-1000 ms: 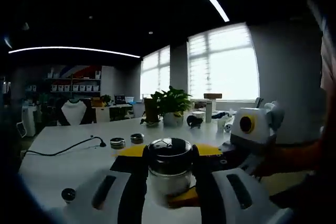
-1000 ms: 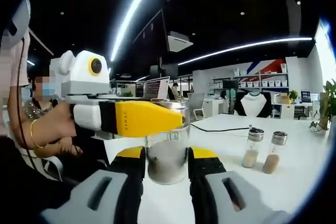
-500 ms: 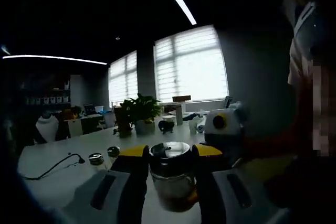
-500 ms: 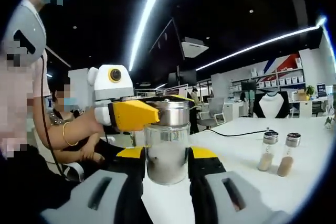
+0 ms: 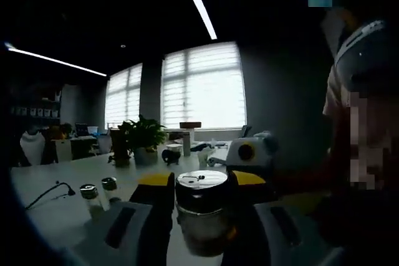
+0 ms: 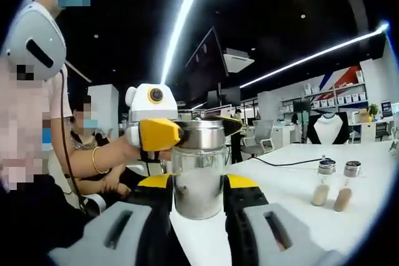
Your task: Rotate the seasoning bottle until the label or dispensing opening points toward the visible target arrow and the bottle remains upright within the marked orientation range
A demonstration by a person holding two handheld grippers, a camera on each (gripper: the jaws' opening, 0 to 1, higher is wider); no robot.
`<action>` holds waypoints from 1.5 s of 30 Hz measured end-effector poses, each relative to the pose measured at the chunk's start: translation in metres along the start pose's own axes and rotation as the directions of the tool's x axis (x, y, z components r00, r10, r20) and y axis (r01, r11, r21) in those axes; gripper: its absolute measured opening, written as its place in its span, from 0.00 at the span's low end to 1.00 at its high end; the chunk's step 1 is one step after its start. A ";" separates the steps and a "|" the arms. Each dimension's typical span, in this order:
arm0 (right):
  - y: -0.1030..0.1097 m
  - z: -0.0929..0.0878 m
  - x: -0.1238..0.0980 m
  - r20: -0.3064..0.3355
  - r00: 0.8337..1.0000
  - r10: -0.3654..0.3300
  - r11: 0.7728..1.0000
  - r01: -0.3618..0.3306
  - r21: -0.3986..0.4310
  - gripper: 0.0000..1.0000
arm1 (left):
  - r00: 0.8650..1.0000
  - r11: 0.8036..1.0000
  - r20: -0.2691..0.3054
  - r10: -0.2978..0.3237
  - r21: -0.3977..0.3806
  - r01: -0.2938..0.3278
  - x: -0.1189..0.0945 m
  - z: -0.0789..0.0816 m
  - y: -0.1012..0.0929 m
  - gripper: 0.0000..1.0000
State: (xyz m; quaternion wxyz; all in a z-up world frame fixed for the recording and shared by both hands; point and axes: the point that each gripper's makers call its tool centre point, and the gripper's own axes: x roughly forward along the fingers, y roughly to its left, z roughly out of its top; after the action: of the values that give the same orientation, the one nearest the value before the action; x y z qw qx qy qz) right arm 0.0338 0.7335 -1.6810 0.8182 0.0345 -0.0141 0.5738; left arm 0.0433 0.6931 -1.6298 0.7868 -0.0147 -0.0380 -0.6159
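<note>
Standing upright between the jaws of the right hand-held gripper (image 6: pixel 198 186), the seasoning bottle (image 6: pixel 198 169) shows a glass body partly filled with pale powder and a metal cap; the yellow-tipped jaws press against its lower sides. From that gripper's left the left hand-held gripper (image 6: pixel 163 135) reaches in, its yellow jaw meeting the cap. In the left gripper view the left hand-held gripper (image 5: pixel 201 182) has its jaws closed on the same seasoning bottle (image 5: pixel 201 210) at the cap, whose silver top faces the camera (the glass below is dim). Ahead and to the right of the right hand-held gripper, two small shakers (image 6: pixel 333 185) stand just beside each other on the white counter (image 6: pixel 293 204), well apart from the held bottle. A black cable (image 6: pixel 280 163) lies farther back on the counter
</note>
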 end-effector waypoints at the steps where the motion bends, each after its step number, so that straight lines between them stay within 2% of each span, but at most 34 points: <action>1: 0.001 0.000 0.000 -0.003 1.000 0.005 1.000 -0.005 -0.008 0.29 | 1.000 1.000 0.001 -0.011 -0.023 0.011 -0.001 0.000 -0.001 0.39; 2: 0.002 0.001 0.000 -0.001 1.000 0.008 1.000 -0.008 -0.008 0.29 | 1.000 0.998 0.022 -0.007 -0.059 0.008 -0.002 0.003 0.000 0.41; 4: 0.002 0.004 0.002 0.015 1.000 0.005 1.000 -0.005 -0.001 0.29 | 0.999 0.998 0.036 -0.017 -0.064 0.019 -0.004 0.003 0.002 0.42; 5: 0.001 0.005 0.002 0.022 1.000 0.003 1.000 -0.003 -0.002 0.29 | 0.999 0.997 0.032 -0.028 -0.068 0.030 -0.005 0.002 0.001 0.38; 11: 0.001 0.002 0.006 -0.011 1.000 0.007 1.000 -0.007 -0.016 0.29 | 1.000 0.999 -0.018 -0.019 -0.036 0.019 -0.005 -0.001 0.002 0.37; 14: -0.003 0.000 0.005 -0.018 1.000 -0.010 1.000 0.010 -0.011 0.29 | 0.998 0.998 -0.001 0.057 -0.027 -0.057 -0.002 -0.003 0.010 0.37; 17: -0.010 -0.002 0.004 -0.021 0.999 -0.046 0.999 0.046 -0.007 0.29 | 0.988 0.988 -0.004 0.155 -0.025 -0.155 0.003 -0.008 0.017 0.36; 20: -0.017 -0.006 0.005 -0.044 0.995 -0.090 0.996 0.089 -0.015 0.29 | 0.977 0.977 -0.020 0.212 -0.006 -0.212 0.006 -0.013 0.022 0.36; 21: -0.019 -0.007 0.005 -0.057 0.992 -0.111 0.994 0.110 -0.023 0.29 | 0.967 0.967 -0.031 0.253 -0.007 -0.253 0.003 -0.015 0.029 0.36; 23: -0.021 -0.006 0.005 -0.055 0.989 -0.137 0.990 0.135 -0.028 0.29 | 0.956 0.956 -0.023 0.293 0.003 -0.293 0.001 -0.015 0.033 0.36; 26: -0.025 -0.003 0.006 -0.038 0.982 -0.184 0.983 0.183 -0.022 0.29 | 0.921 0.921 0.003 0.391 -0.011 -0.390 -0.003 -0.011 0.040 0.36; 28: -0.028 -0.001 0.008 -0.022 0.976 -0.217 0.976 0.218 0.004 0.29 | 0.890 0.889 0.003 0.456 -0.046 -0.455 -0.006 -0.011 0.045 0.36; 30: -0.031 0.000 0.011 -0.008 0.970 -0.242 0.970 0.242 0.014 0.29 | 0.851 0.850 0.021 0.525 -0.060 -0.523 -0.009 -0.010 0.053 0.36; 32: -0.035 0.002 0.013 0.006 0.962 -0.272 0.962 0.271 0.029 0.29 | 0.839 0.839 0.028 0.543 -0.057 -0.541 -0.009 -0.009 0.054 0.36; 34: -0.040 0.001 0.014 0.017 0.953 -0.304 0.953 0.303 0.026 0.28 | 0.798 0.798 0.029 0.602 -0.006 -0.602 -0.009 -0.010 0.058 0.36; 36: -0.043 0.001 0.016 0.024 0.948 -0.317 0.948 0.316 0.028 0.28 | 0.779 0.779 0.035 0.626 0.010 -0.627 -0.008 -0.011 0.060 0.36; 37: -0.046 0.002 0.018 0.028 0.947 -0.320 0.947 0.320 0.030 0.29 | 0.763 0.763 0.041 0.645 0.019 -0.646 -0.009 -0.010 0.062 0.36; 39: -0.049 0.003 0.019 0.023 0.945 -0.325 0.946 0.325 0.010 0.28 | 0.748 0.748 0.046 0.662 0.014 -0.663 -0.010 -0.009 0.064 0.36; 40: -0.049 0.003 0.019 0.019 0.946 -0.322 0.947 0.323 -0.001 0.28 | 0.734 0.735 0.044 0.678 -0.017 -0.677 -0.012 -0.009 0.066 0.36; 41: -0.049 0.004 0.019 0.017 0.947 -0.321 0.947 0.322 -0.006 0.28 | 0.726 0.727 0.044 0.686 -0.038 -0.685 -0.013 -0.010 0.067 0.36; 43: -0.047 0.003 0.019 0.013 0.949 -0.316 0.948 0.316 -0.026 0.28 | 0.738 0.739 0.044 0.673 -0.019 -0.673 -0.013 -0.009 0.066 0.36; 44: -0.047 0.002 0.018 0.013 0.949 -0.314 0.949 0.314 -0.026 0.28 | 0.749 0.750 0.034 0.661 -0.009 -0.662 -0.012 -0.010 0.064 0.36; 45: -0.046 0.002 0.015 0.016 0.952 -0.304 0.952 0.305 -0.035 0.28 | 0.778 0.778 0.018 0.628 0.022 -0.628 -0.009 -0.012 0.058 0.36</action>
State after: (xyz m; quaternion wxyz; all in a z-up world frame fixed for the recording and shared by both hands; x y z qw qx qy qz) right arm 0.0817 0.7318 -1.6804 0.8972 0.0241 -0.0237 0.4403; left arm 0.0984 0.7149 -1.6408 0.9469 -0.0191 -0.0428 -0.3181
